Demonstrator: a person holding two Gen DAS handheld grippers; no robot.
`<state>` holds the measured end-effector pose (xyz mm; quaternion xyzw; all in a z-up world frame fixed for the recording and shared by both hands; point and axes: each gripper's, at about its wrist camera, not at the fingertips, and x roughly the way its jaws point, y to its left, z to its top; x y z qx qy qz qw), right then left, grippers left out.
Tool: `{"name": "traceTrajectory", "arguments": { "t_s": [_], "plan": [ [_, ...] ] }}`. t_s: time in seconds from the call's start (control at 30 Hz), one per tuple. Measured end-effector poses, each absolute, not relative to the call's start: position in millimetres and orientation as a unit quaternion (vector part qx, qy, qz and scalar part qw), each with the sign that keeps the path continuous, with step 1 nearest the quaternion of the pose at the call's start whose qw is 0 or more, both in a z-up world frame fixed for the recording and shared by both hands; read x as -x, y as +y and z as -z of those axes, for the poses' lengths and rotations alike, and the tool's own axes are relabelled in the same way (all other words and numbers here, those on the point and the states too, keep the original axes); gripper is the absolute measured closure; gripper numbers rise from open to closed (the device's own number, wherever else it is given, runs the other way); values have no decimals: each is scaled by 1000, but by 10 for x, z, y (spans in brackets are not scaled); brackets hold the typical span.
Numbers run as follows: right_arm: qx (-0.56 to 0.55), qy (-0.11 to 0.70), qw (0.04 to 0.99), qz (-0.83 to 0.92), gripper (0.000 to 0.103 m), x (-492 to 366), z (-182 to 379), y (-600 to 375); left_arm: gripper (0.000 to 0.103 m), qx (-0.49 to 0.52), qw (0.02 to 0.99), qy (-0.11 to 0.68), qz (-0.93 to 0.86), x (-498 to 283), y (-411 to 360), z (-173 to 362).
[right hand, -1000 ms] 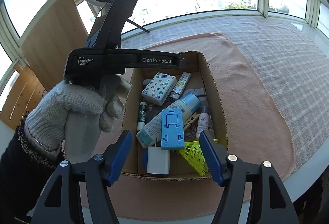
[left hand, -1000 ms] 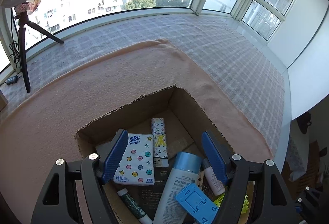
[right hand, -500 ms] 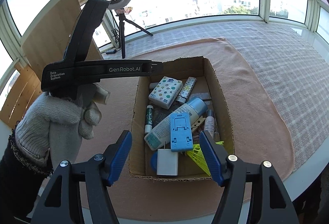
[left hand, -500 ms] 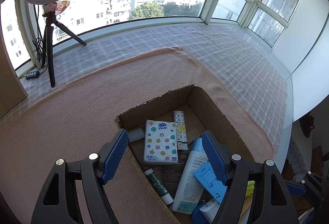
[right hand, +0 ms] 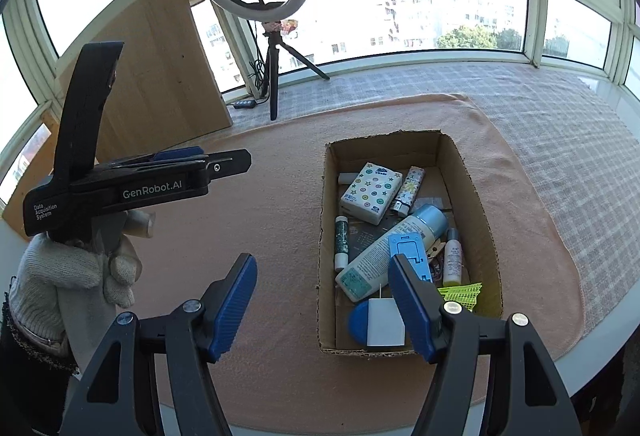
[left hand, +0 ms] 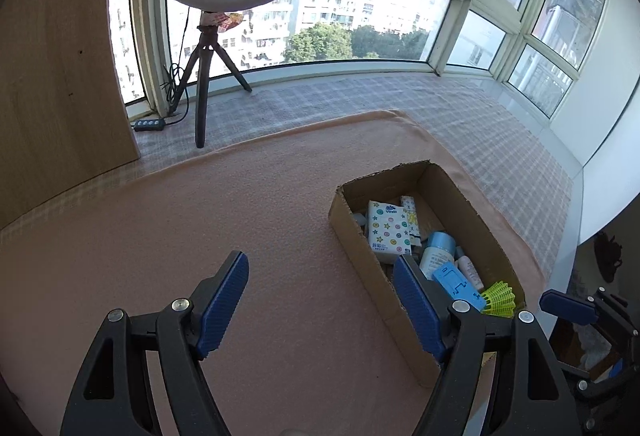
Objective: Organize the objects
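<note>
An open cardboard box point(right hand: 460, 164) stands on a peach cloth point(right hand: 280, 204). Inside lie a starred tissue pack point(right hand: 370, 192), a patterned lighter point(right hand: 408, 190), a white bottle with a blue cap point(right hand: 384, 256), a blue folding stand point(right hand: 408, 246), a green tube point(right hand: 341, 242), a small pink bottle point(right hand: 453, 262), a yellow shuttlecock point(right hand: 460, 294) and a white-and-blue block point(right hand: 376, 322). My right gripper point(right hand: 324, 300) hangs open and empty over the box's near left corner. My left gripper point(left hand: 320, 300), in a gloved hand point(right hand: 80, 268), is open and empty over bare cloth, left of the box point(left hand: 420, 176).
A ring light on a tripod point(right hand: 274, 76) stands at the back by the window, with a wooden board point(right hand: 160, 76) to its left. Grey checked cloth point(right hand: 540, 116) covers the sill beyond the peach cloth. The table edge point(right hand: 600, 348) runs near the box's right side.
My left gripper has pulled out from above the box, moving left and upward; the box now sits to its right. My right gripper has backed off slightly and risen. Both stay open.
</note>
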<state>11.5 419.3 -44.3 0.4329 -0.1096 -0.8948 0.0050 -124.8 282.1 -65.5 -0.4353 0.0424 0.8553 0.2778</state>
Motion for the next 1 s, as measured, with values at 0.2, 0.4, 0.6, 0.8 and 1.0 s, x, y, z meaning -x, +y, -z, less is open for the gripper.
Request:
{"name": "traceTrajectory", "arguments": {
  "t_s": [0.2, 0.4, 0.6, 0.8, 1.0],
  "plan": [
    [-429, -98, 20, 898, 39, -68, 379, 3830, 23, 428, 243, 33, -870, 1017, 2140, 570],
    [-425, -78, 39, 901, 35, -38, 333, 3384, 22, 423, 205, 21, -883, 728, 1462, 510],
    [-420, -53, 56, 904, 33, -29, 310, 2924, 17, 425, 170, -6, -889, 473, 863, 506],
    [-421, -45, 81, 902, 32, 26, 326, 2532, 17, 429, 134, 6, -894, 265, 426, 549],
    [-421, -32, 102, 901, 32, 94, 347, 2148, 17, 430, 103, -8, -897, 120, 12, 553]
  ]
}}
